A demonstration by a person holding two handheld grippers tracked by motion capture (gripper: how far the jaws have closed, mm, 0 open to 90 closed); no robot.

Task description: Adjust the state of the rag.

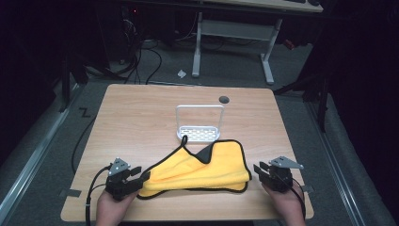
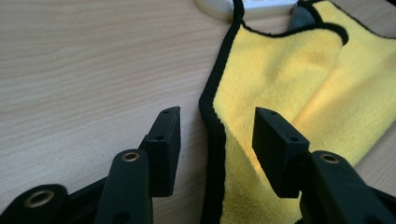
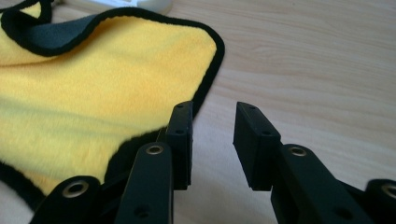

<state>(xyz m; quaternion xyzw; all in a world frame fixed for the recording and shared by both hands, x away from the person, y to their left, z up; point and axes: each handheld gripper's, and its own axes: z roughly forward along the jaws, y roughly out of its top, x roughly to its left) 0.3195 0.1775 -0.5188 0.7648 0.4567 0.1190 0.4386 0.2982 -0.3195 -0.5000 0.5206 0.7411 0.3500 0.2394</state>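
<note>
The left gripper (image 1: 142, 177) sits low over the table with its jaws parted and nothing pinched between them; in the left gripper view the black-bound edge of the yellow cloth (image 2: 280, 93) runs up through the gap between the jaws, the left jaw over bare wood and the right jaw over the yellow pile, neither pad pressing on it. From this gripper the cloth spreads away to its right and ahead, folded in layers, with a grey underside turned up at the far corner. The right gripper (image 1: 257, 170) is held just off the opposite end of the cloth, its jaws likewise apart and empty; in the right gripper view its left jaw stands at the cloth's rounded black-edged corner (image 3: 116, 88) and its right jaw over bare tabletop. Ahead of both grippers, beyond the cloth's far edge and touching or just overlapped by it, stands a small white rack (image 1: 199, 123) with an upright wire frame. All of this lies on the wooden table (image 1: 141, 122), the cloth at its near side between the two hands.
</note>
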